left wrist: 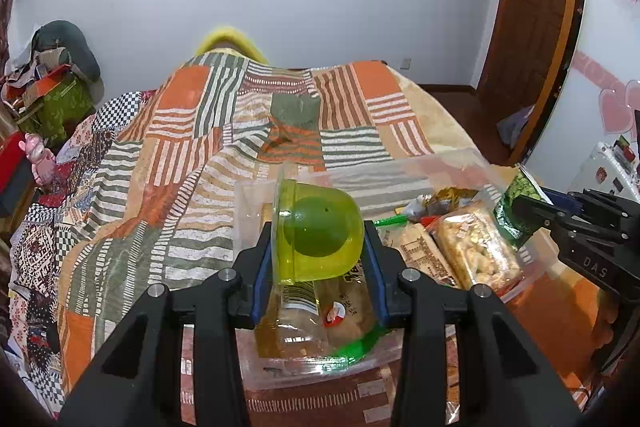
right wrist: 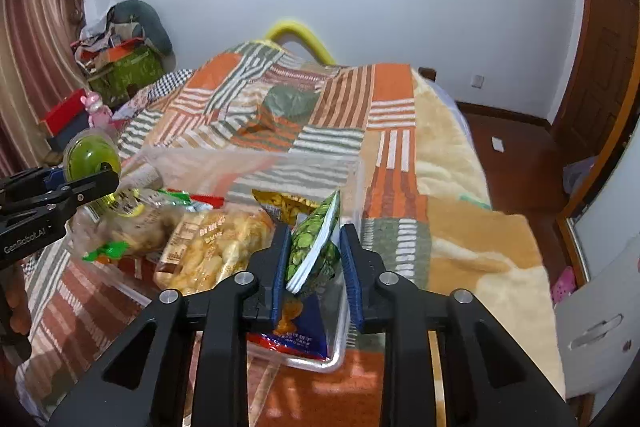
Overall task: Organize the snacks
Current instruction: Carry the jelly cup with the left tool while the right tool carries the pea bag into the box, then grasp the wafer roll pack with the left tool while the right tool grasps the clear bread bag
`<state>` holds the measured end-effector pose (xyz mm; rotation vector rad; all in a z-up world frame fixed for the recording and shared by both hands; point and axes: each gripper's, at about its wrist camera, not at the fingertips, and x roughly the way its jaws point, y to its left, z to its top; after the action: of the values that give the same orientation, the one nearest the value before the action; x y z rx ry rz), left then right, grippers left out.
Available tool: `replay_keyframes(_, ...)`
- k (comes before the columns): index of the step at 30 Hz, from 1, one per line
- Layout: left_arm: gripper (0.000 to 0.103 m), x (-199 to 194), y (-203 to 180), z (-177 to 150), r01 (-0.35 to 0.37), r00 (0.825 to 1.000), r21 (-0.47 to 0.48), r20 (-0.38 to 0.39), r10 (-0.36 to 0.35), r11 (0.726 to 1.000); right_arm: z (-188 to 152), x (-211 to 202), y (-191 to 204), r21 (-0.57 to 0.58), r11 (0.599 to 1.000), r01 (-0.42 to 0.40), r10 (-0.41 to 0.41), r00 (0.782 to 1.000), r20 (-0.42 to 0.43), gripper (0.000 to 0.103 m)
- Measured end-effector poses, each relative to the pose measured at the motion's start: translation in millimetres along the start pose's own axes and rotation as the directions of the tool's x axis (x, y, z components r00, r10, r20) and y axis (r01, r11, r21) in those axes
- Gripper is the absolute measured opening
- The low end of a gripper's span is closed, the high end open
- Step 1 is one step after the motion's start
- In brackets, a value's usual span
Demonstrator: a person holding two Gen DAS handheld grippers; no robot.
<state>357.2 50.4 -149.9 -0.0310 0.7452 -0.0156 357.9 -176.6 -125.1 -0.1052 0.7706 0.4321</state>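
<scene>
My left gripper [left wrist: 318, 231] is shut on a green jelly cup [left wrist: 316, 237], held on its side above the left end of a clear plastic bin [left wrist: 404, 169]. In the right wrist view the same jelly cup [right wrist: 93, 157] and left gripper [right wrist: 102, 183] show at the far left. My right gripper [right wrist: 316, 247] is shut on a green snack packet [right wrist: 316, 245], held upright over the right end of the clear bin [right wrist: 256, 159]. That green packet [left wrist: 516, 205] and the right gripper [left wrist: 532, 213] appear at the right of the left wrist view. Inside the bin lie several snack bags, among them a puffed-snack bag [left wrist: 476, 247].
The bin rests on a bed with a patchwork striped blanket [left wrist: 192, 147]. A yellow bed rail [right wrist: 298, 37] rises at the far end. Boxes and clutter [left wrist: 52, 91] pile up at the left, and a wooden door [left wrist: 536, 7] stands at the right. A person's hand [right wrist: 18, 301] shows at the left edge.
</scene>
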Motion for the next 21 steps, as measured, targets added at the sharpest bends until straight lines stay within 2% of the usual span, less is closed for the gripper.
replay_keyframes(5, 0.042, -4, -6, -2, -0.014, 1.0, 0.023, 0.008, 0.014, 1.0, -1, -7, -1, -0.005, 1.0, -0.005, 0.005, 1.0, -0.008, 0.024)
replay_keyframes(9, 0.062, -16, -4, 0, 0.002, 1.0, 0.012, 0.022, -0.002, 1.0, -4, -14, 1, -0.029, 1.0, 0.007, -0.007, 1.0, -0.023, 0.028)
replay_keyframes(14, 0.064, -38, -3, -2, 0.016, 0.999, 0.007, 0.045, -0.016, 1.0, -11, -28, 6, -0.056, 0.998, 0.018, -0.019, 1.0, -0.012, 0.046)
replay_keyframes(21, 0.069, -65, 5, -17, 0.013, 0.999, -0.004, 0.048, -0.013, 1.0, -19, -54, 14, -0.053, 0.998, -0.029, 0.029, 1.0, 0.011, 0.053)
